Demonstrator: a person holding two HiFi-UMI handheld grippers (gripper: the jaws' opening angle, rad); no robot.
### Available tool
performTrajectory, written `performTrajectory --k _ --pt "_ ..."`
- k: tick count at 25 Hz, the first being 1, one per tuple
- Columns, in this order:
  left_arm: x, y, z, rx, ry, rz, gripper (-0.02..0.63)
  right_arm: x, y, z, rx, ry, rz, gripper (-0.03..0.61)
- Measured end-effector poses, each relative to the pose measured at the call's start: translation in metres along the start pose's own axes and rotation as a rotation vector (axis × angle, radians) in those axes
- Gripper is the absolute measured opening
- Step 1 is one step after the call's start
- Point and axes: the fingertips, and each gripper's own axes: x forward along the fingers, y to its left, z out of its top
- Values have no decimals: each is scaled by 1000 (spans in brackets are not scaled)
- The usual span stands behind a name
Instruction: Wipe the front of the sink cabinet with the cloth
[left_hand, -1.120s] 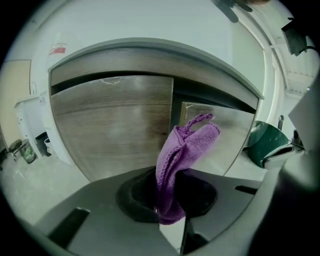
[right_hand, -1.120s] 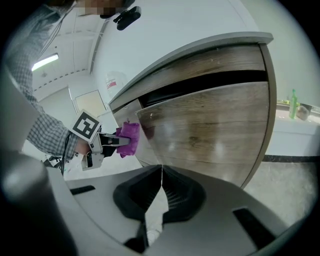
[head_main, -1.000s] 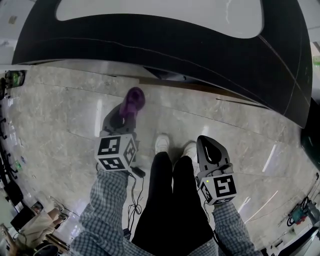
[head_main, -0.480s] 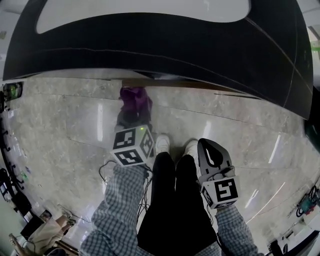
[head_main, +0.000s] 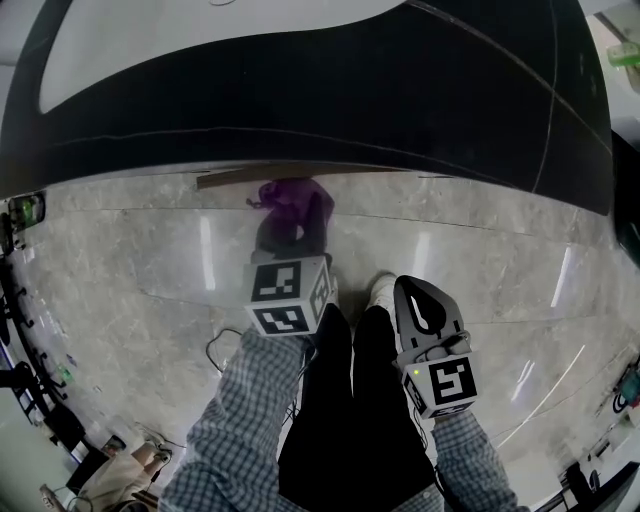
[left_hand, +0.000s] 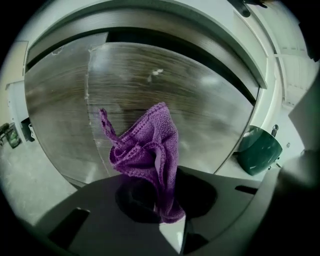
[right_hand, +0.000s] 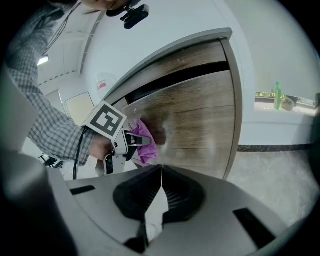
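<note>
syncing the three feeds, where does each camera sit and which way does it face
Head view: on the person's head, looking steeply down past the dark sink counter at the floor; sleeves, legs, a shoe, left tongs and right tongs show.
Left gripper view: on the left tongs, facing the wooden cabinet front; its jaws hold the purple cloth.
Right gripper view: on the right tongs, shut and empty, looking across at the cabinet; left sleeve shows.
All three show the cloth.

You stand on a glossy, beige marble-tiled floor (head_main: 130, 270). Your white shoe (head_main: 381, 290) rests on it. A thin dark cable (head_main: 222, 352) loops on it beside your legs. The sink cabinet (right_hand: 200, 120) stands on it ahead.
</note>
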Motion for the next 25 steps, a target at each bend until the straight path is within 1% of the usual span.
performTrajectory --k 5,13,17,21,25 --pt "15 -37 -2 36 20 -53 69 -13 -21 -11 36 4 -32 18" --pt "35 -104 -2 89 44 -183 69 -26 -44 -26 68 12 -74 18" --pt "41 -125 -2 114 58 -234 69 -30 -51 -25 80 7 -92 18" --pt "47 -141 -4 141 73 -259 69 -36 -59 -27 101 -3 -109 18" --pt "50 -168 -3 195 77 -313 69 -43 -64 -30 118 -9 -128 18"
